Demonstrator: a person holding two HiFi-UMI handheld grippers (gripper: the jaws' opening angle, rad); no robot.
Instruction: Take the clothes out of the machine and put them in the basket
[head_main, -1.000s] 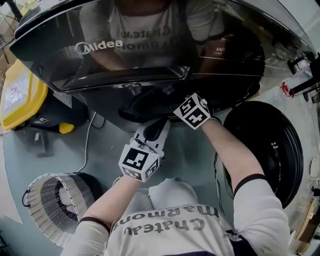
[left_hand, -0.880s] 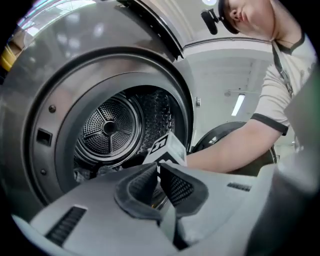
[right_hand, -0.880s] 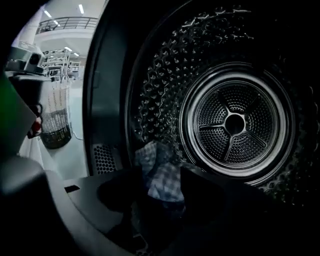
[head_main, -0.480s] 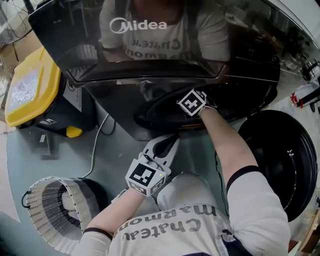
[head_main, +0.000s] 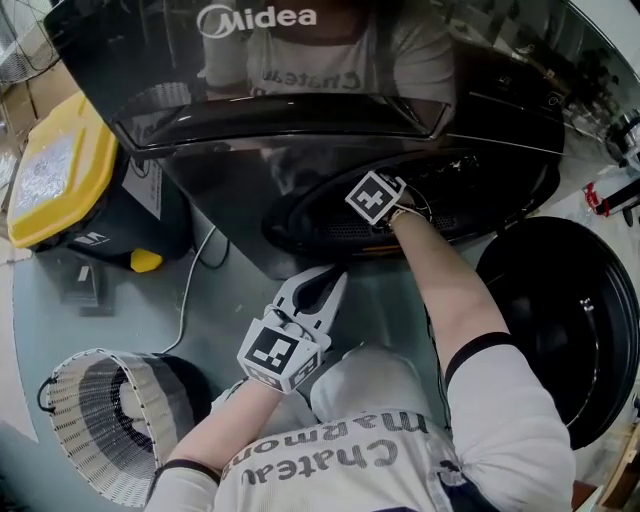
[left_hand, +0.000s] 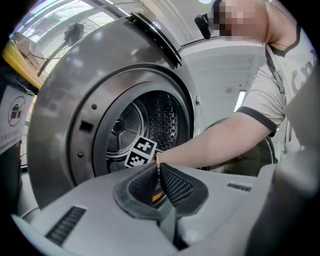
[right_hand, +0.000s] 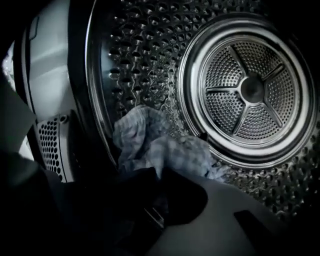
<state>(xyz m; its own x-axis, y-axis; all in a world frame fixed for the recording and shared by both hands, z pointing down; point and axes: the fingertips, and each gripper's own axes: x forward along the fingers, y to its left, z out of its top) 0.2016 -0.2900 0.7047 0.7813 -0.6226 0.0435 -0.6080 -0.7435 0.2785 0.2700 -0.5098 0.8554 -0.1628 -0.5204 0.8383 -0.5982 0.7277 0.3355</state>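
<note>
Midea machine: right fingers just closed pinching checked cloth; left fingers pressed together.

Glossy perforated metal drum; soft checked cloth.

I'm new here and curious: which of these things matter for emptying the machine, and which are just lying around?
Part of the job:
washing machine; checked cloth in its drum; basket.

Just lying about:
yellow-lidded bin; cable on the floor.
</note>
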